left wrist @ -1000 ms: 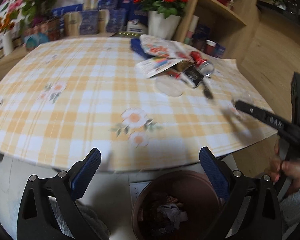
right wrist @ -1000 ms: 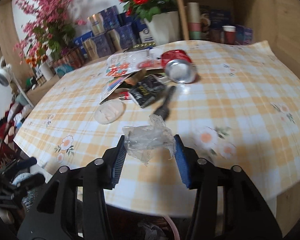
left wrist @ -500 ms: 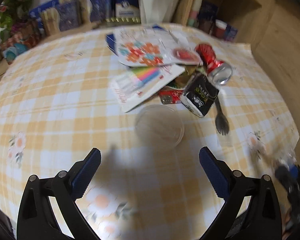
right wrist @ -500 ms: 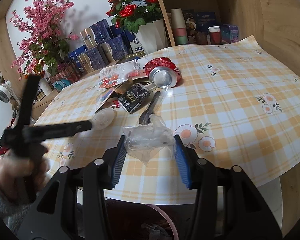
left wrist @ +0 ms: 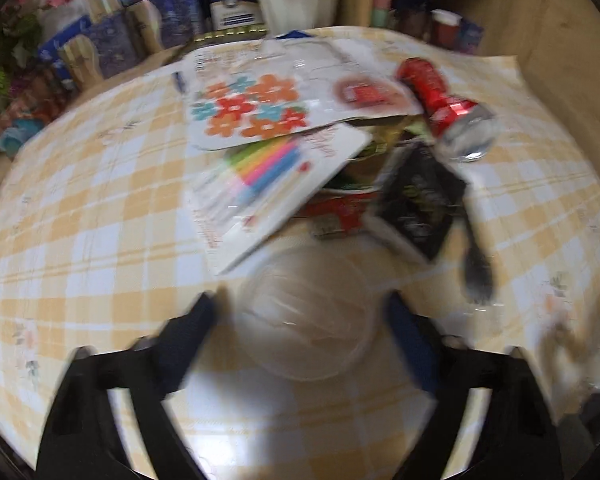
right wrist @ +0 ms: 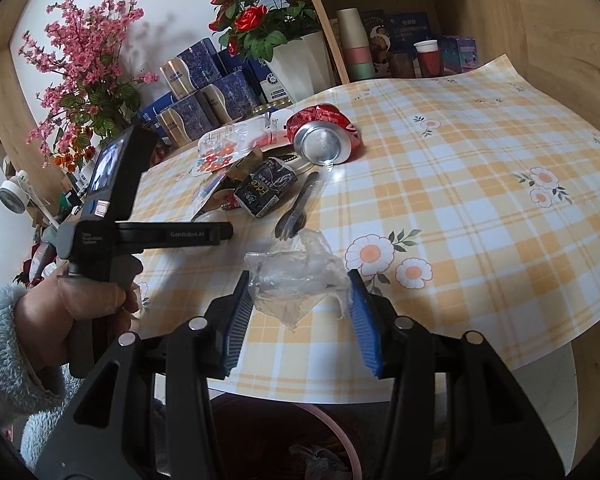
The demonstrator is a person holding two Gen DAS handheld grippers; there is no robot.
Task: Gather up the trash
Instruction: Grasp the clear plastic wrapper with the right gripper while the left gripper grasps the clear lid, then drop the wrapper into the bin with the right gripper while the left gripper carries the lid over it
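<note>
The left gripper (left wrist: pixel 302 312) is reaching over the checked tablecloth (left wrist: pixel 100 216), its jaws spread and just closing in on either side of a clear plastic lid (left wrist: pixel 308 316) that is lying flat between them; blur is hiding whether the pads are touching it. At 12 o'clock from the lid, touching it or nearly so, the trash heap is crowding the way: a rainbow-striped card (left wrist: pixel 272 184), a flower-printed pack (left wrist: pixel 256 108), a black sachet (left wrist: pixel 420 204) and a crushed red can (left wrist: pixel 444 100). A dark plastic fork (left wrist: pixel 478 268) is lying at 2 o'clock from the lid. From 7 to 10 o'clock the cloth is lying bare.

The right gripper (right wrist: pixel 298 304) is pinching a crumpled clear plastic wrapper (right wrist: pixel 296 276) near the table's front edge (right wrist: pixel 340 392), above a reddish-brown bin (right wrist: pixel 340 432). At 12 o'clock from the wrapper the fork's tines are lying just beside it. From 1 to 3 o'clock open cloth is running to the far edge. At 9 o'clock a hand (right wrist: pixel 80 308) in a fuzzy sleeve (right wrist: pixel 4 356) is holding the other tool.
</note>
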